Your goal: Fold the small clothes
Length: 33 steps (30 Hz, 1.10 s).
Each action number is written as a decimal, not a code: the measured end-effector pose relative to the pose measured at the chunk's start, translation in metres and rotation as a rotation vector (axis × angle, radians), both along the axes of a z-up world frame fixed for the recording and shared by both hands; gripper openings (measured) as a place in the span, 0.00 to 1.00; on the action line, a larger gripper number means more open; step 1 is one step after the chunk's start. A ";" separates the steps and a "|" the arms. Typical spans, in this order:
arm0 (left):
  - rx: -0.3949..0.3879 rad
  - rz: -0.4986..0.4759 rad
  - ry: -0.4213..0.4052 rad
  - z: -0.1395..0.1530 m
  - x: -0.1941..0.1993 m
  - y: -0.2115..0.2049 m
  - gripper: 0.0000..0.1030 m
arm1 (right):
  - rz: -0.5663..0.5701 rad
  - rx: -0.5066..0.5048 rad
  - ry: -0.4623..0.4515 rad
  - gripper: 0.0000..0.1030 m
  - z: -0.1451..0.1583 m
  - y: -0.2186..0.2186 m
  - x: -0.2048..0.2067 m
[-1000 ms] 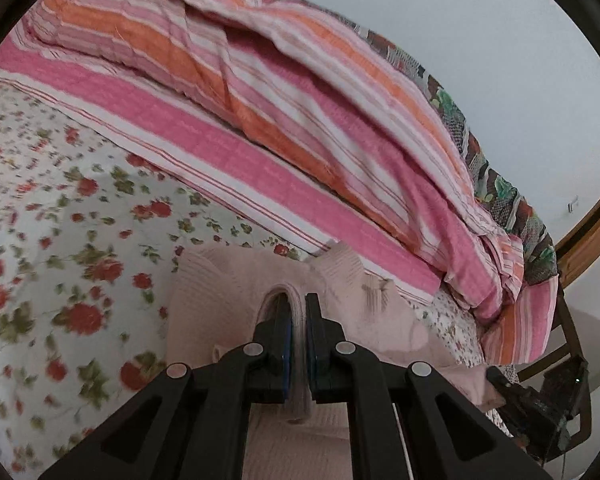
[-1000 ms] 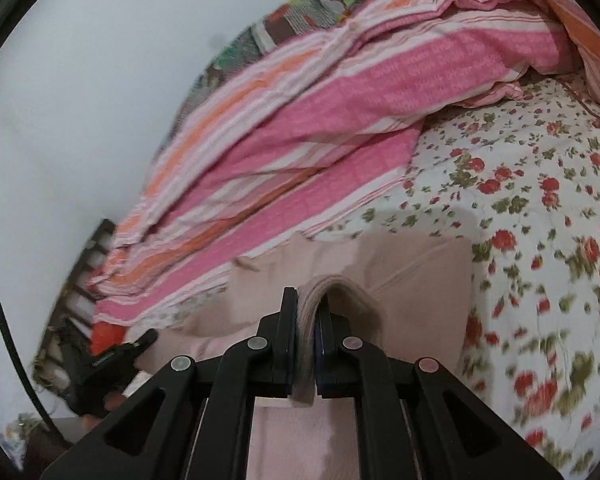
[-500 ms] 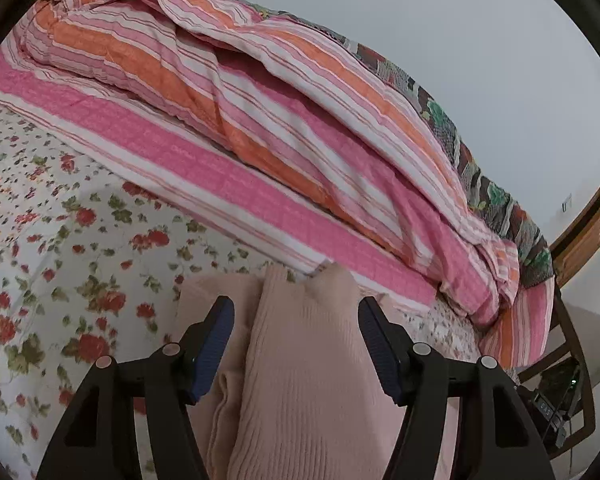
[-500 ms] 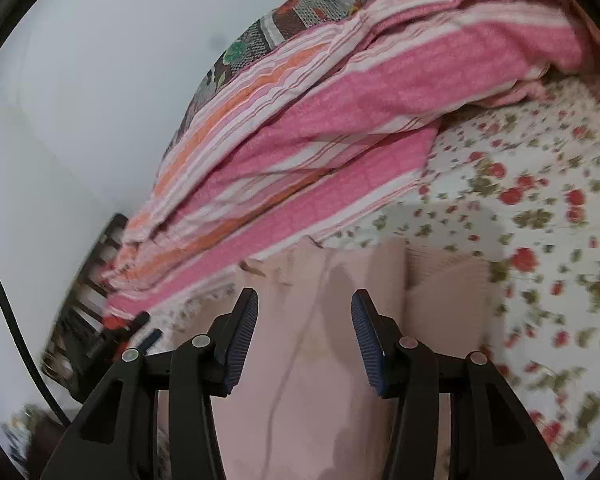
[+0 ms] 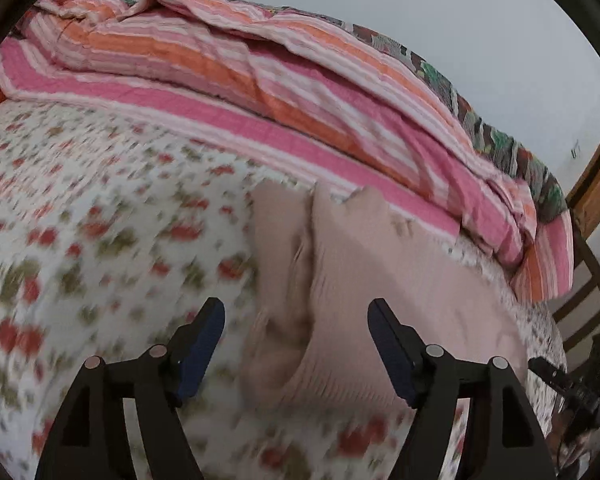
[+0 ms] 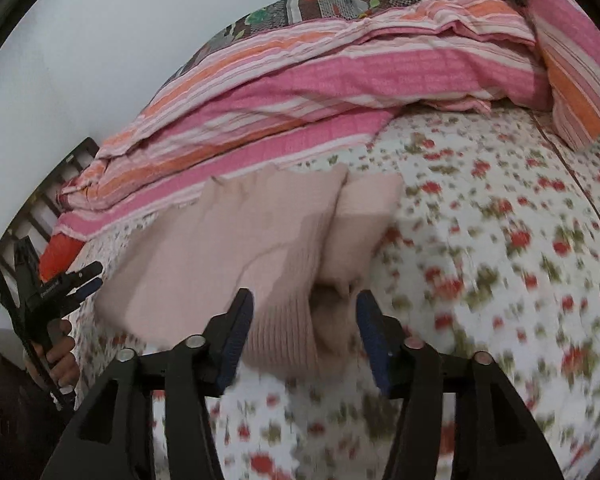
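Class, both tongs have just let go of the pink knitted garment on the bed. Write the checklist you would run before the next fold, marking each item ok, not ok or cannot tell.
1. Left tongs free of cloth: ok, jaws opening, pads clear of the knit.
2. Right tongs free of cloth: ok, jaws opening, nothing pinched.
3. Pale pink ribbed knitted garment lies on the floral bedsheet: ok.
4. Fold lies flat: not ok, its near edge is bunched.
5. Garment clear of the pink and orange striped quilt: cannot tell, its far edge sits close to it.
6. Edges aligned: cannot tell, the pictures are blurred.
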<state>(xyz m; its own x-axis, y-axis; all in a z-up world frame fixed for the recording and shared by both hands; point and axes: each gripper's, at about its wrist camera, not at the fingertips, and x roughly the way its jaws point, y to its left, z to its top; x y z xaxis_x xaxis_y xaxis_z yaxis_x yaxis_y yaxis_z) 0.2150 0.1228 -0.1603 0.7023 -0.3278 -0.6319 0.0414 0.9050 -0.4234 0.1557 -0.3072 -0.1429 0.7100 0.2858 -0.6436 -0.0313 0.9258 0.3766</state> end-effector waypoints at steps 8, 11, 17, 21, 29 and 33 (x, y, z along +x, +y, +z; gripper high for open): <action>-0.135 -0.100 -0.001 -0.025 -0.040 -0.005 0.73 | 0.019 0.067 0.047 0.56 -0.034 0.005 -0.030; -0.201 -0.094 0.019 -0.029 -0.028 -0.012 0.73 | 0.004 0.104 0.020 0.57 -0.037 0.011 -0.030; -0.193 -0.021 0.002 -0.032 -0.004 -0.026 0.73 | -0.072 0.170 -0.002 0.57 -0.046 0.022 -0.013; -0.179 -0.029 -0.001 -0.031 0.010 -0.036 0.71 | -0.130 0.239 -0.017 0.57 -0.048 0.015 0.001; -0.269 0.055 0.057 -0.039 0.028 -0.019 0.19 | -0.227 0.286 0.037 0.14 -0.051 0.004 0.034; -0.281 0.072 0.050 -0.033 0.022 -0.018 0.16 | -0.191 0.300 0.030 0.10 -0.046 0.002 0.034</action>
